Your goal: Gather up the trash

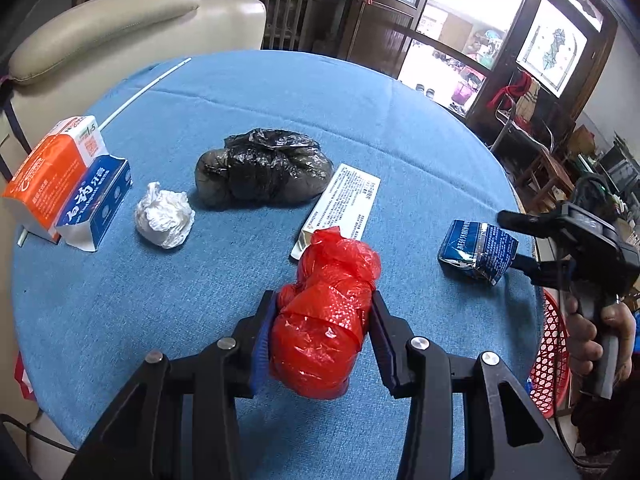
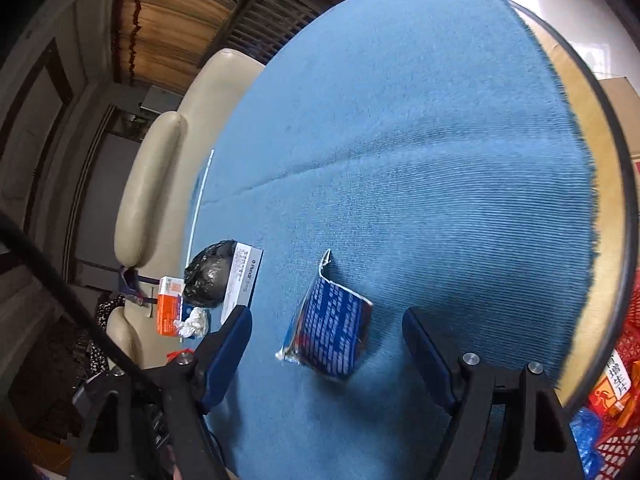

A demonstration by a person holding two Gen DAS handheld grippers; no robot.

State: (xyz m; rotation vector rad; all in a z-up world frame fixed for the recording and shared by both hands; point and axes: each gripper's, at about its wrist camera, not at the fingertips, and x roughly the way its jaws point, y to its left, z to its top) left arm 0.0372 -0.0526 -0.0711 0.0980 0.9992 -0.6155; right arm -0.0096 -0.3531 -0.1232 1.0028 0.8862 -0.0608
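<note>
blue foil packet (image 2: pixel 328 328) lies on the worktop (image 2: pixel 400 140) between the spread right claw (image 2: pixel 328 344), which should straddle it squarely before closing, while the left claw (image 1: pixel 324 320) pinches a red bag (image 1: pixel 324 320).

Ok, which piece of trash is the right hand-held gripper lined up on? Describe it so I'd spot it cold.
Start at the round table under the blue cloth. Near its right edge lies a crumpled blue foil packet between the right hand-held gripper's open fingers. It alone is dark blue with white print and silvery torn edges; the bundles nearby are red, black and white.
</note>
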